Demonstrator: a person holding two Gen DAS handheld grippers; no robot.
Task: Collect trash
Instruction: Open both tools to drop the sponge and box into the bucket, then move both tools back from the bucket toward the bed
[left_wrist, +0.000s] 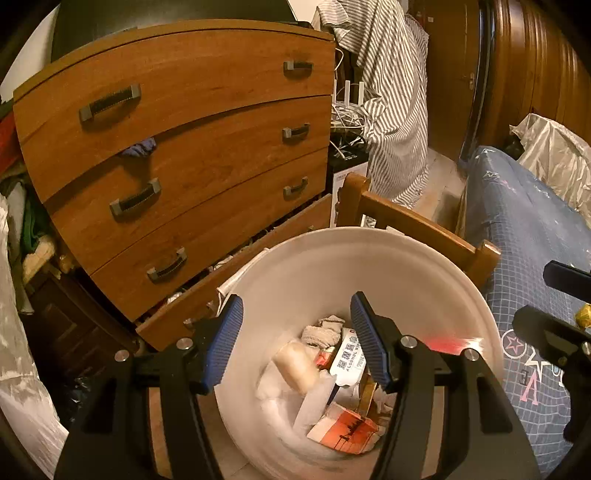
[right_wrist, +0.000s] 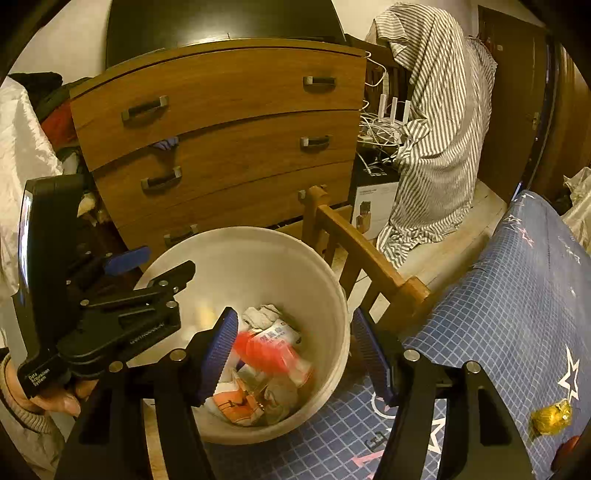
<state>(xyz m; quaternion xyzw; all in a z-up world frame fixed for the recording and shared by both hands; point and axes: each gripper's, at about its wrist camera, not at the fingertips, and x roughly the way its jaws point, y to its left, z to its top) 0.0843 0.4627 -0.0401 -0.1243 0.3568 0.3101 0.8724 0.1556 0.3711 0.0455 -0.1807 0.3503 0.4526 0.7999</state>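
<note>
Both the left gripper (left_wrist: 297, 339) and right gripper (right_wrist: 295, 350) hang with jaws apart and empty over the round white plastic bin (right_wrist: 280, 251), a blurred red scrap (right_wrist: 258, 350) seemingly dropping in; keep the releases centred over the rim; next comes the crumpled gold wrapper (right_wrist: 551, 417).

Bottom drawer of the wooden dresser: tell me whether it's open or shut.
Open. The bottom drawer juts out past the three flush drawers above, leaving a dark gap along its top edge where contents show, just behind the white bin.

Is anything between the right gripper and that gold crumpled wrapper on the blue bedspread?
Nothing visible blocks it: the gold crumpled wrapper lies alone on the blue checked bedspread, right of the open right gripper.
</note>
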